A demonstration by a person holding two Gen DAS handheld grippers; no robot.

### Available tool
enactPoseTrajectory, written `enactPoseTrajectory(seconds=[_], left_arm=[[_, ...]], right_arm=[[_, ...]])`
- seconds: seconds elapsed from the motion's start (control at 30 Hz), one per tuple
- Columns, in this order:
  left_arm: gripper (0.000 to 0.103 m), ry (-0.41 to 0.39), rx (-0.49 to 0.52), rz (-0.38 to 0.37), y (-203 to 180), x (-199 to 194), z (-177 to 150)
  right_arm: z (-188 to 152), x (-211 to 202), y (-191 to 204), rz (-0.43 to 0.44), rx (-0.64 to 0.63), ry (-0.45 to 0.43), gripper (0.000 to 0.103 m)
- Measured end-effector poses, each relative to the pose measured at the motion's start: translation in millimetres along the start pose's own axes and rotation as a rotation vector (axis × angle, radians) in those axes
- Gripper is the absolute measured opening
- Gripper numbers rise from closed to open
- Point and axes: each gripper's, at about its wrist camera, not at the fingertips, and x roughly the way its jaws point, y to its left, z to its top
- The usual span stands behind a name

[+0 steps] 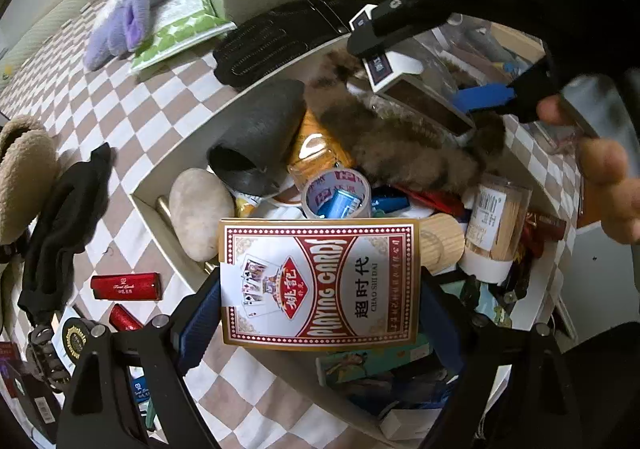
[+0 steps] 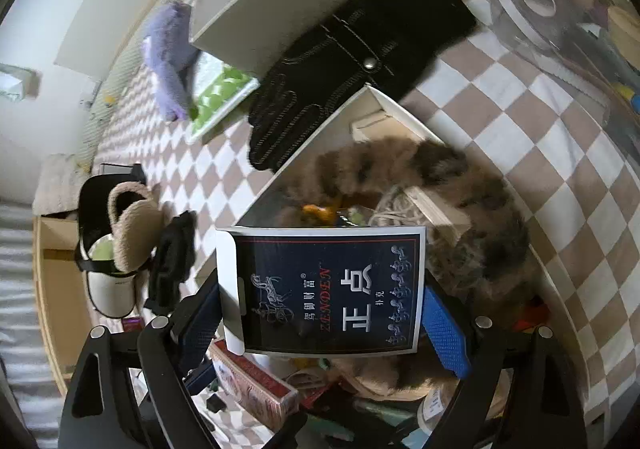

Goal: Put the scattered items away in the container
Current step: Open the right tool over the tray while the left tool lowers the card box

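The right gripper (image 2: 322,313) holds a dark blue card box (image 2: 324,289) between its blue-padded fingers (image 2: 444,325), flat side toward the camera, above the open white container (image 2: 384,99). Inside the container lie a brown furry item (image 2: 440,185), a bundle of pale cord (image 2: 394,207) and a red box (image 2: 256,381) low at the near edge. A black glove (image 2: 340,61) rests on the checkered cloth (image 2: 540,169) and overlaps the container's far rim. Farther left sit a purple plush toy (image 2: 170,49) on a green and white packet (image 2: 218,97), a fuzzy tan slipper (image 2: 134,225) and a black cloth (image 2: 172,261). A clear plastic tub (image 2: 560,5) fills the upper right.
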Motion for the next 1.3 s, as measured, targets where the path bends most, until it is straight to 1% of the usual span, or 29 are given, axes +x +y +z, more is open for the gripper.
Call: enactPoseTrajectory(seconds=[0.13, 0.17, 0.23, 0.3, 0.4, 0.57, 0.77, 1.0, 1.1, 1.3], left_arm=[[0.09, 0.023, 0.025, -0.005, -2.8, 6.8, -1.0], [0.09, 0.028, 0.028, -0.005, -3.6, 8.2, -1.2], [0.09, 0.035, 0.034, -0.005, -4.9, 10.6, -1.4], [0.09, 0.041, 0.038, -0.009, -5.7, 12.2, -1.2], [0.09, 0.051, 0.044, -0.01, -6.3, 14.2, -2.0], [0.09, 0.07, 0.062, -0.007, -6.7, 16.9, -6.2], [0.09, 0.084, 0.061, -0.006, -3.7, 20.4, -8.1], [0.091, 0.077, 0.067, -0.004, -4.7, 19.1, -10.9], [0.103, 0.03, 0.054, -0.02, -2.4, 10.0, -10.0], [0.103, 0.016, 0.013, -0.026, 8.0, -0.1, -11.0]], right_arm=[[0.5, 2.0, -5.6, -0.038, 0.024, -0.006, 0.093], [0.8, 0.8, -6.6, -0.033, 0.028, -0.01, 0.096], [1.4, -2.2, -8.4, -0.021, 0.037, -0.019, 0.098], [1.9, -7.5, -8.6, 0.002, 0.046, -0.03, 0.102], [2.1, -12.7, -9.4, 0.021, 0.051, -0.035, 0.102], [2.0, -12.5, -10.4, 0.016, 0.049, -0.027, 0.102], [-0.1, -10.1, -4.5, 0.023, 0.039, -0.016, 0.102], [-4.1, -11.6, 3.0, 0.023, 0.016, -0.011, 0.102], [-5.9, -12.3, 5.1, 0.024, 0.008, -0.009, 0.102], [-8.1, -14.0, 5.9, 0.024, 0.004, -0.009, 0.102]])
